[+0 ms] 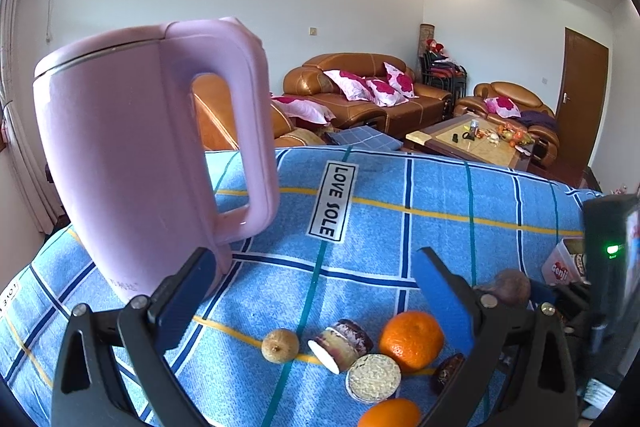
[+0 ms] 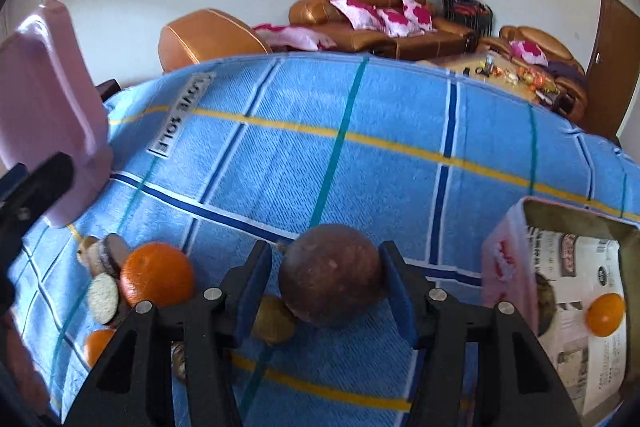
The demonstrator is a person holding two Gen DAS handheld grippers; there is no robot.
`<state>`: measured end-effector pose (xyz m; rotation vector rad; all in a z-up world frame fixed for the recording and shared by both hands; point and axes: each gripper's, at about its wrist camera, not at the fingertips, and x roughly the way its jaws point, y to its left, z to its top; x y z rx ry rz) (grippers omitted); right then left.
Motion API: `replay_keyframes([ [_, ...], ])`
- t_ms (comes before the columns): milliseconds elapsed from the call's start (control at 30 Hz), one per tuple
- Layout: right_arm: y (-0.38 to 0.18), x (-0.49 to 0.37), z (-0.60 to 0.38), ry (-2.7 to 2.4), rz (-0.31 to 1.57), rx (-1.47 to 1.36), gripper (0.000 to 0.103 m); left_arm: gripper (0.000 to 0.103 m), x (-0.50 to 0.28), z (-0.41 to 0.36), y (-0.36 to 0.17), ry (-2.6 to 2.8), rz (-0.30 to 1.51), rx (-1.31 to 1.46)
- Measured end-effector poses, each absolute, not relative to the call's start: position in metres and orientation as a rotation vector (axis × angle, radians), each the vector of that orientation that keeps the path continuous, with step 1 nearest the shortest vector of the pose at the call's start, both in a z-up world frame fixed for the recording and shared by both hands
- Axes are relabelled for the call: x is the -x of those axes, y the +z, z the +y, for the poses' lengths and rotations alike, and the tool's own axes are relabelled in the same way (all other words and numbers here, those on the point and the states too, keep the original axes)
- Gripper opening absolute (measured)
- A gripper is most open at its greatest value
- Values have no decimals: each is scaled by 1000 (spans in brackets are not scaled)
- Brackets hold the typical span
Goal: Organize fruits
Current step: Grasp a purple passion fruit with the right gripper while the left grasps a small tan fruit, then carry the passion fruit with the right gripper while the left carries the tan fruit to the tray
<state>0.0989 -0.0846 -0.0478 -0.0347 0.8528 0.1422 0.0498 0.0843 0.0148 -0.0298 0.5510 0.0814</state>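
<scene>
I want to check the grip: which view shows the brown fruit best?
The right wrist view: the brown fruit fills the centre, held between the right gripper fingers with both contacts visible. The left wrist view shows only its top, partly hidden behind the left gripper, which is open.

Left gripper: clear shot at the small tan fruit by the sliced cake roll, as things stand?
Probably yes. The left gripper is open and holds nothing, and the small tan fruit lies uncovered on the cloth just ahead, between its fingers. The cake roll sits close beside it, so it may get nudged.
</scene>
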Motion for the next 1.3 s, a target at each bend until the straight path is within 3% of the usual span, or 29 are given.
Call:
replay_keyframes([
  [200, -46, -95, -102, 170, 845, -55, 51, 101, -50, 80, 14, 52, 549, 20],
  [533, 16, -30, -130, 119, 532, -76, 51, 99, -35, 33, 13, -219, 500, -98],
  [667, 14, -6, -154, 58, 500, -29, 51, 88, -32, 3, 6, -329, 521, -173],
  [800, 6, -4, -172, 32, 512, -58, 51, 63, -47, -27, -8, -376, 641, -228],
  [867, 6, -8, -178, 32, 518, -82, 51, 57, -57, -38, -16, -355, 688, -268],
  [1233, 1, -8, -188, 54, 528, -119, 51, 42, -70, -52, -45, -324, 814, -326],
  [1300, 0, -9, -187, 54, 531, -118, 51, 34, -72, -53, -47, -331, 836, -326],
])
